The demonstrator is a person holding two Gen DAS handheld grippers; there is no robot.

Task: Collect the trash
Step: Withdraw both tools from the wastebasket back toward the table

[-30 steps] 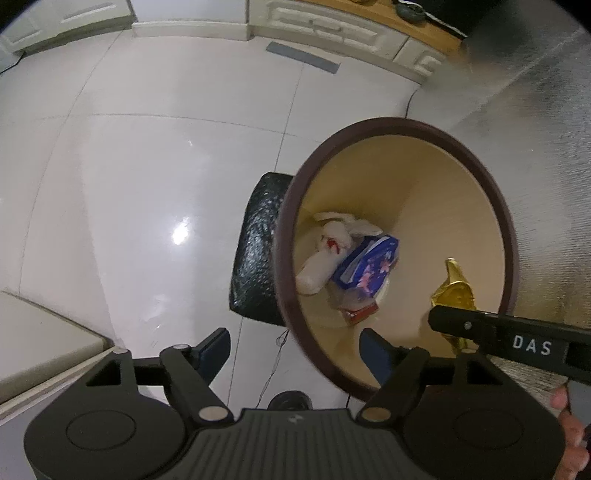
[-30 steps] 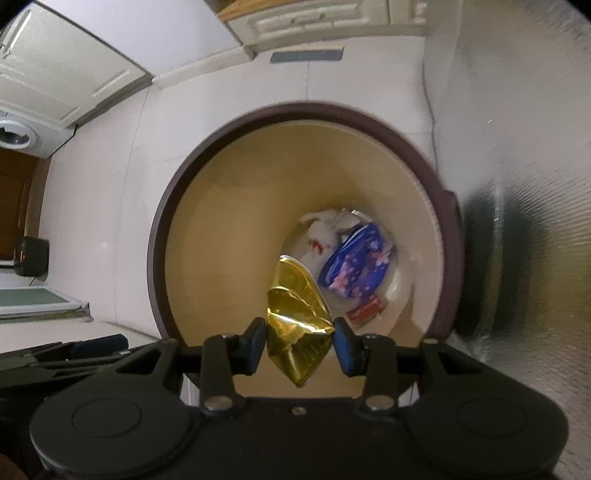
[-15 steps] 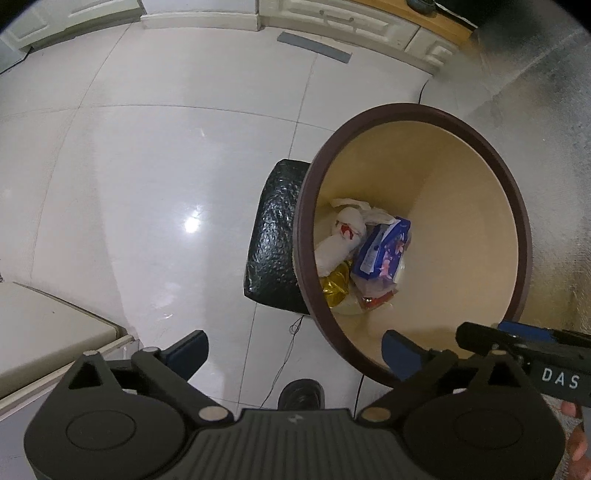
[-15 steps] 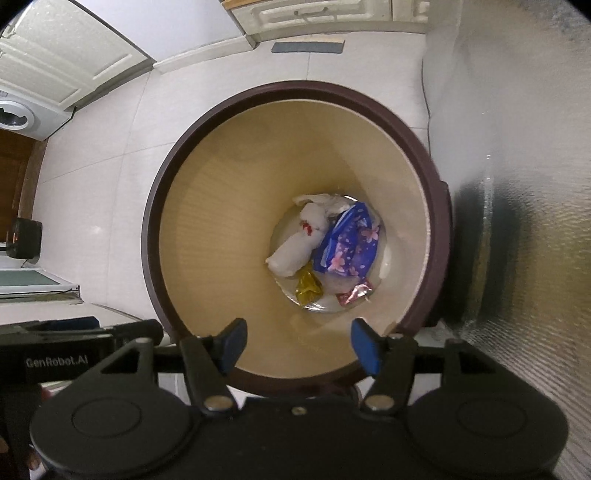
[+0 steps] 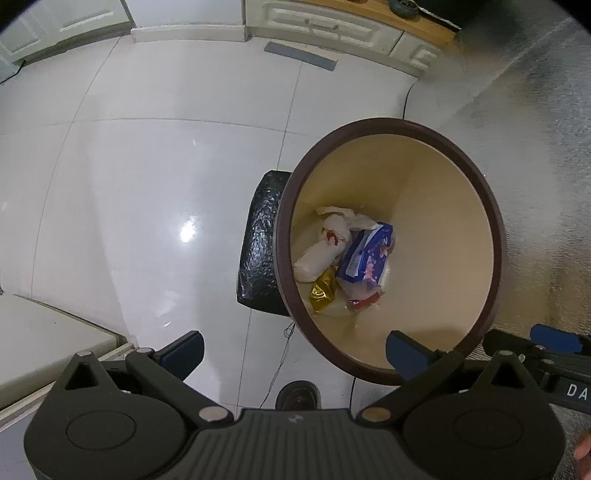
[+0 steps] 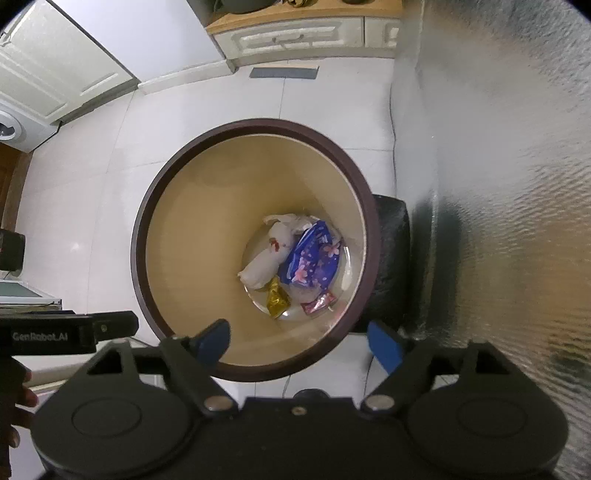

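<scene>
A round bin with a dark brown rim and tan inner wall (image 5: 443,221) (image 6: 192,240) stands on the white tile floor. At its bottom lie a gold foil wrapper (image 5: 324,290) (image 6: 277,297), a white bag (image 5: 317,254) (image 6: 264,266), a blue flowered packet (image 5: 365,258) (image 6: 312,260) and a small red wrapper (image 5: 364,302) (image 6: 319,301). My left gripper (image 5: 295,350) hovers over the bin's near left rim, jaws opening, nothing between them. My right gripper (image 6: 298,341) points down over the bin's near edge, jaws opening and empty.
A black crinkled bag (image 5: 258,251) (image 6: 391,258) rests against the bin. A silver foil-covered surface (image 5: 535,147) (image 6: 498,184) rises on the right. White cabinets (image 5: 332,26) line the far wall. A white unit (image 5: 37,339) stands near left. A thin cable (image 5: 280,354) crosses the floor.
The right gripper opened and let go of the gold wrapper, which dropped to the bin's bottom. That gripper then rose away from the bin. The left jaws spread wider.
</scene>
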